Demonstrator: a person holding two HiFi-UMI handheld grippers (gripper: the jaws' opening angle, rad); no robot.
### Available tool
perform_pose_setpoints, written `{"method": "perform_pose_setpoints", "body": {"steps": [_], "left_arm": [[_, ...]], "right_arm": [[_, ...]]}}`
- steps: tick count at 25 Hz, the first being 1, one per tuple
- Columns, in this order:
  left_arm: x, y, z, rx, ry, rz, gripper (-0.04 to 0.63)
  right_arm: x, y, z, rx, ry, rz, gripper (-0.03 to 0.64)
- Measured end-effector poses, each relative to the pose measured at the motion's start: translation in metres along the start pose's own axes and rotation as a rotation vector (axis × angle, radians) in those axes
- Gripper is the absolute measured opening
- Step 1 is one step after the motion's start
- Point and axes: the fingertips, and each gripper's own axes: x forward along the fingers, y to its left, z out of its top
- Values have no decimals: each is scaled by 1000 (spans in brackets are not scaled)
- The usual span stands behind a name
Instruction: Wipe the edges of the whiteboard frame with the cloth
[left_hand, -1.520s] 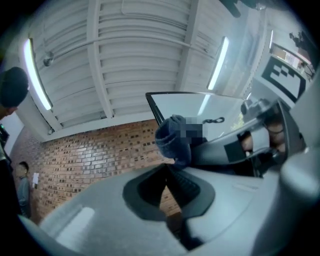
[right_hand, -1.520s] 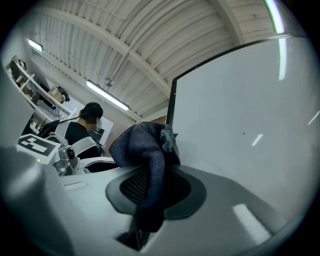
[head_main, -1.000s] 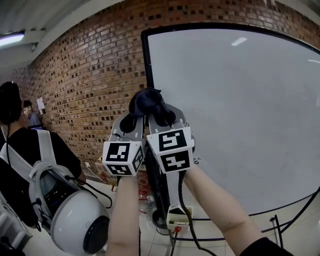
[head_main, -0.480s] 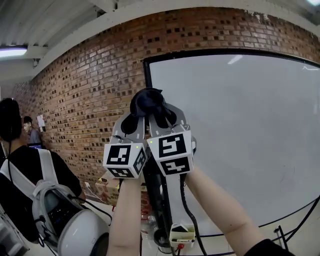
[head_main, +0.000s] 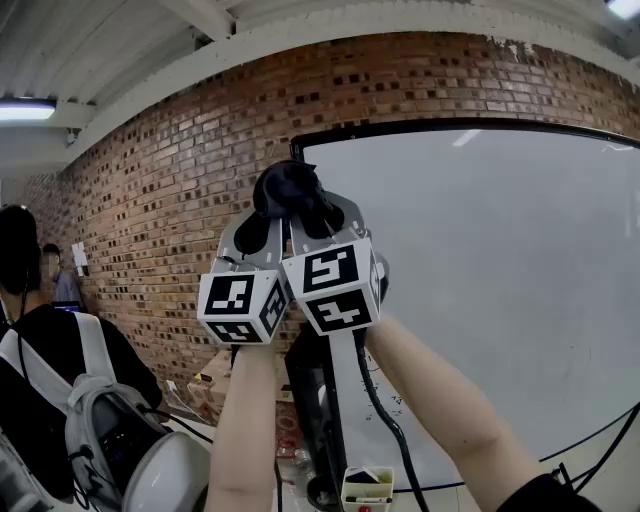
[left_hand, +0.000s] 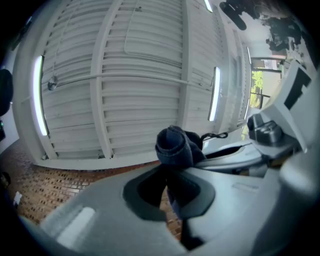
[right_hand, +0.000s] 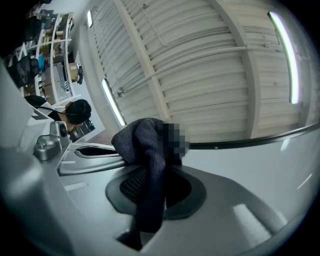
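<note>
1. Left gripper (head_main: 265, 226) and right gripper (head_main: 322, 220) — pale grey moulded shells, dark oval pads (left_hand: 170, 192) inside.
2. White marker cube (head_main: 240, 306) at each rear, bold black squares; second cube (head_main: 336, 286) alike.
3. Thin black cable (head_main: 383, 413) under the right one.
4. Forearms bare — dark sleeve (head_main: 545, 495) at right elbow.

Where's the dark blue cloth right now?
Head view, centre-left: the bunched dark blue cloth is pinched between the left gripper and right gripper, over the left edge of the whiteboard's black frame, just below its top-left corner.
</note>
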Motion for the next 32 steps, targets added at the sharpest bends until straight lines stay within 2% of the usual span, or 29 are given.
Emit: {"method": "perform_pose_setpoints", "body": {"steps": [6, 10, 15, 26, 32], "left_arm": [[20, 8, 18, 41, -38, -21, -6], [29, 13, 27, 38, -62, -12, -6], [43, 15, 28, 29, -62, -20, -6], [60, 21, 37, 49, -75, -25, -6], [67, 10, 35, 74, -73, -42, -6]], "right_arm": [[11, -12, 23, -84, -47, -24, 61], [18, -16, 33, -111, -35, 7, 61], [26, -24, 38, -177, -21, 3, 61], [39, -34, 51, -244, -50, -7, 61], [34, -45, 48, -270, -47, -20, 61]]}}
